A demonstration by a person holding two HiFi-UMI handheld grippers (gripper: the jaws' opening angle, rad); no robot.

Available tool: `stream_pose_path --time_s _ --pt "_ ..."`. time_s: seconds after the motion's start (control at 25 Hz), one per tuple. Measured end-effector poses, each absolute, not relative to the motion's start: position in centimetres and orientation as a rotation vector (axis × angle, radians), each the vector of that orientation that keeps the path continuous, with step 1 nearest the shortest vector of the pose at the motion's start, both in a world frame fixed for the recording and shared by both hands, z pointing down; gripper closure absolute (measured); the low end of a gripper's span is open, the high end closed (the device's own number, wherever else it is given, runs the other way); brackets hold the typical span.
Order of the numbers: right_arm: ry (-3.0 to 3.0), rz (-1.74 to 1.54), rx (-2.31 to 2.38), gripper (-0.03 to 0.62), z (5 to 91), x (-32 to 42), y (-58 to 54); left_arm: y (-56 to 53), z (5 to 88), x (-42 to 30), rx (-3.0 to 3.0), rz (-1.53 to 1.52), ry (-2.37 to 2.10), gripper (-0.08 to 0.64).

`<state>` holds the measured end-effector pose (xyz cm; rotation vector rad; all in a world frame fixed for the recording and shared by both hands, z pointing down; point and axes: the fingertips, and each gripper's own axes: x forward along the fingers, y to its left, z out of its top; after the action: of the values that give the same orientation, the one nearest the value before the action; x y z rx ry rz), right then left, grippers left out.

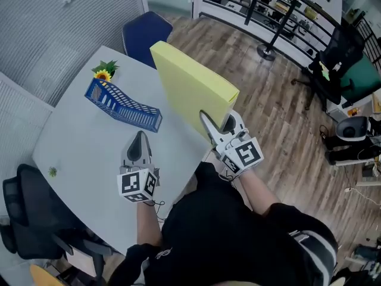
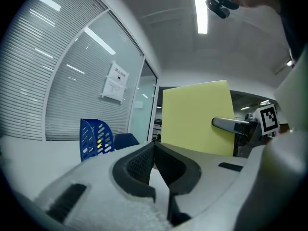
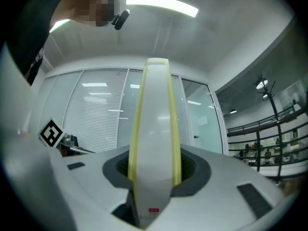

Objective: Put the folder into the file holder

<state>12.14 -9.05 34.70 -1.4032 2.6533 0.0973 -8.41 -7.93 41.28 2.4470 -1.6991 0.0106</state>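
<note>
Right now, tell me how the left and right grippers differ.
The left gripper has its jaws together; the right gripper has them apart on the yellow folder. The left gripper carries nothing; the right gripper holds the folder upright. Both are white with a marker cube.

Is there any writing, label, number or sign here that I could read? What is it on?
No text here can be read.
Paper notice on the glass wall: printed, too blurred to read.
Small red label on the edge of the yellow folder: too small to read.
Marker cubes: black-and-white square patterns, no words or numbers.
</note>
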Motion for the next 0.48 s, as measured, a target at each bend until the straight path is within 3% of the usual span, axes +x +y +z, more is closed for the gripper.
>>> stream_pose_path --time_s 0.48 --pt "2.761 0.074 -0.977 0.442 31.3 5.2 -20.2 -13.6 40.2 -13.8 2.195 0.018 -2.001 0.56"
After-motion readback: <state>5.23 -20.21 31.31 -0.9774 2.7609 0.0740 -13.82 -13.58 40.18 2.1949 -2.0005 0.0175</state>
